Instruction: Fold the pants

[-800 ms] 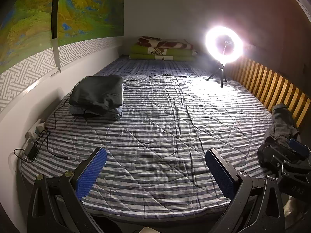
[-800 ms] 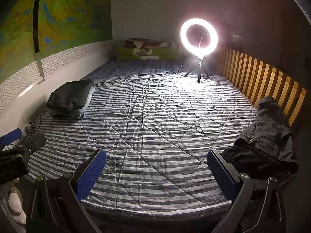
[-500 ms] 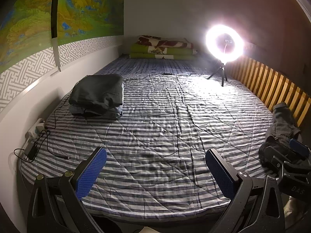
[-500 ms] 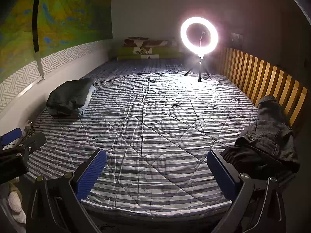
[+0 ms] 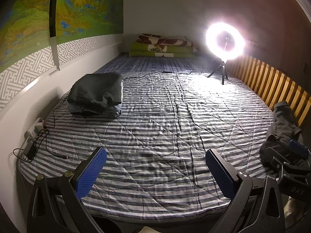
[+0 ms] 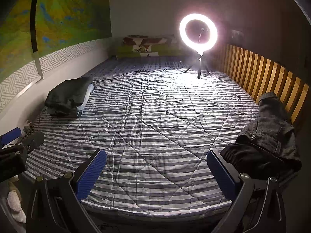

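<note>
Bed: my striped quilt is lying bare in the middle.
Pants: a dark crumpled pile is sitting at the right edge, by the slats.
Left gripper: I'm holding it spread wide, gripping nothing.
Right gripper: likewise gaping, hovering just beside the pants.

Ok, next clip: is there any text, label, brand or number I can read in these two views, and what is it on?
"D45", or perhaps "D4S": pale characters on the black body of the right tongs, at the lower right of the left wrist view; the last character is unclear.
Folded blankets at the far end of the bed: printed patches, too small to read.
Wall map: no legible lettering.
Nothing else carries readable text.
</note>
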{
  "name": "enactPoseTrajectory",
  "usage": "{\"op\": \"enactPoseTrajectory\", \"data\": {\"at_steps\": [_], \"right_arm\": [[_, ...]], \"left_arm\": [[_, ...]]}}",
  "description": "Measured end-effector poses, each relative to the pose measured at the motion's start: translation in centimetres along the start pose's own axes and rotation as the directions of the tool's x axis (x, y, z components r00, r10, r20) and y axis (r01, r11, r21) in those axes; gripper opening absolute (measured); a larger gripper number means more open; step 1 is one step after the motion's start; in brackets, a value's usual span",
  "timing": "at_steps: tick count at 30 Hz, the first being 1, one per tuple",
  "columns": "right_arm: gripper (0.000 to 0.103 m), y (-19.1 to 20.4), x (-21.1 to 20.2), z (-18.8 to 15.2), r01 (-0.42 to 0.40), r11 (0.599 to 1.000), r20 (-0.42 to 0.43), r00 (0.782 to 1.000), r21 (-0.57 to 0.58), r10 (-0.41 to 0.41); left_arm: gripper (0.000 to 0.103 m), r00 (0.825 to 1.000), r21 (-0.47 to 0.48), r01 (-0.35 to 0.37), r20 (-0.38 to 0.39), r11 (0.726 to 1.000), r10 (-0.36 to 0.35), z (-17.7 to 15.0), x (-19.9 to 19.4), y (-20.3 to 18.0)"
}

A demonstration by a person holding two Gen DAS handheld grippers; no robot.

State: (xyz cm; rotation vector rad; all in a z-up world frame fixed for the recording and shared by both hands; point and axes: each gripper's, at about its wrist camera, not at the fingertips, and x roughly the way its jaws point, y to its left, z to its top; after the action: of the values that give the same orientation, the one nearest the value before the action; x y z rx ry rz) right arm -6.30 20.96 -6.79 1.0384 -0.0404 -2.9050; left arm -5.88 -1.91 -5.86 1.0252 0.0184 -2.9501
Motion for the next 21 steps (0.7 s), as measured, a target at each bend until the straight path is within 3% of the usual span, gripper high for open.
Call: {"op": "enactPoseTrajectory", "data": {"at_steps": [21], "right_arm": [[0.102,-0.38,0.65,-0.12,-0.002,1.0,-0.013,1.0,0.007,0.003]], "left_arm": [[0.103,1.0,0.009,0.002,-0.013,1.0,-0.002,-0.08,1.06,-0.5]]}}
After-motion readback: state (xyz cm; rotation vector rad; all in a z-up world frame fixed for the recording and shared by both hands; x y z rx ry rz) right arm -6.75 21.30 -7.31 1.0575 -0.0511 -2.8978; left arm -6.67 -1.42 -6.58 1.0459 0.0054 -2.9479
